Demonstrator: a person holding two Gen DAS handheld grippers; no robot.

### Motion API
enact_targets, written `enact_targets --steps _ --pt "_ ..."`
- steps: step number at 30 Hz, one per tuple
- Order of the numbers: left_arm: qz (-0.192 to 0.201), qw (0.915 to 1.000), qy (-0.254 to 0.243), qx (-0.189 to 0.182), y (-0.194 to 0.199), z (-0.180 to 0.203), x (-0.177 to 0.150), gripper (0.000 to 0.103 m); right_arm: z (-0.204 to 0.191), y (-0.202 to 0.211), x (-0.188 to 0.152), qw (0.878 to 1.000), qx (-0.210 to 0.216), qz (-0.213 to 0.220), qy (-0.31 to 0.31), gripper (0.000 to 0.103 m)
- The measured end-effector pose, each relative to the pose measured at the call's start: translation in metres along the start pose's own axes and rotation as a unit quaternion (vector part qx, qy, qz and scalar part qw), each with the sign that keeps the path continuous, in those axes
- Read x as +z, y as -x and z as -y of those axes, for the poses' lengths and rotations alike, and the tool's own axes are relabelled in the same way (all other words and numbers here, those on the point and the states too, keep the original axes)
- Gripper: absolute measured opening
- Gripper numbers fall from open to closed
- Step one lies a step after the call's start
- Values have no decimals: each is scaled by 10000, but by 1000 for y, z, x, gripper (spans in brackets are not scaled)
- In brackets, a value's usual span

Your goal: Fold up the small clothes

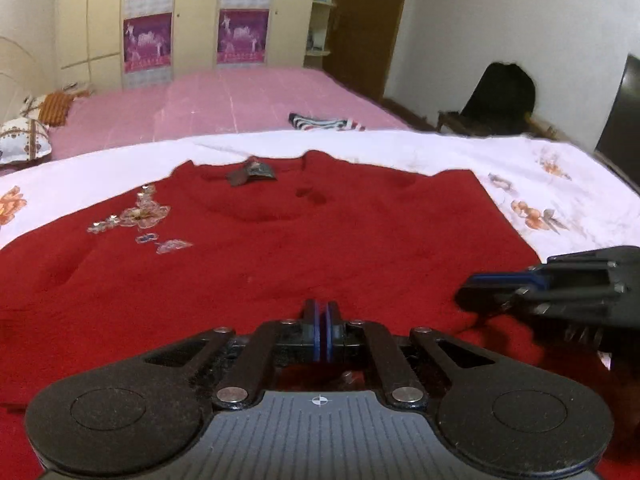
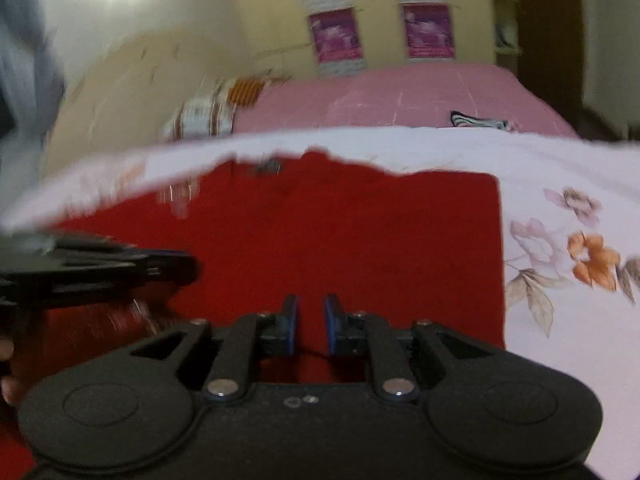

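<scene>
A red garment (image 1: 280, 248) with sequin flower embroidery (image 1: 140, 216) and a neck tag (image 1: 250, 174) lies spread flat on a white floral sheet (image 1: 560, 184). My left gripper (image 1: 321, 316) is shut, its blue pads together low over the garment's near part; no cloth shows between them. My right gripper (image 2: 311, 312) is open with a small gap, over the garment (image 2: 340, 232) near its right edge. The right gripper (image 1: 500, 288) also shows at the right of the left wrist view, and the left gripper (image 2: 160, 266) at the left of the blurred right wrist view.
A pink bedspread (image 1: 240, 104) lies beyond the sheet, with a striped cloth (image 1: 324, 123) on it and pillows (image 1: 24, 140) at the far left. A wardrobe with purple posters (image 1: 196, 20) stands behind. A dark chair (image 1: 500, 100) is at the right.
</scene>
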State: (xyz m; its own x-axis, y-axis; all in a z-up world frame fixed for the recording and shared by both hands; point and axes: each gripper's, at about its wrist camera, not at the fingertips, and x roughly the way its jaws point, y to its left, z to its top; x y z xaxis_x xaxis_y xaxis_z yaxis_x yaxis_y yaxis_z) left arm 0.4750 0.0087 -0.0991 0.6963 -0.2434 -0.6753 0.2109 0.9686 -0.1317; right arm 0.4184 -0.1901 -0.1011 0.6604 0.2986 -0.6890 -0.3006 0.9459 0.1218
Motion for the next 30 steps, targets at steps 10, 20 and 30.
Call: enact_targets --steps 10,20,30 --pt "371 9956 377 776 30 -93 7 4 88 22 29 9960 608 -219 -622 19" --pt "272 9948 320 924 14 -87 -2 4 112 -24 46 9929 -718 4 -948 13" --pt "771 9580 2217 1644 133 -214 -74 4 108 61 -8 9919 -845 414 -851 24"
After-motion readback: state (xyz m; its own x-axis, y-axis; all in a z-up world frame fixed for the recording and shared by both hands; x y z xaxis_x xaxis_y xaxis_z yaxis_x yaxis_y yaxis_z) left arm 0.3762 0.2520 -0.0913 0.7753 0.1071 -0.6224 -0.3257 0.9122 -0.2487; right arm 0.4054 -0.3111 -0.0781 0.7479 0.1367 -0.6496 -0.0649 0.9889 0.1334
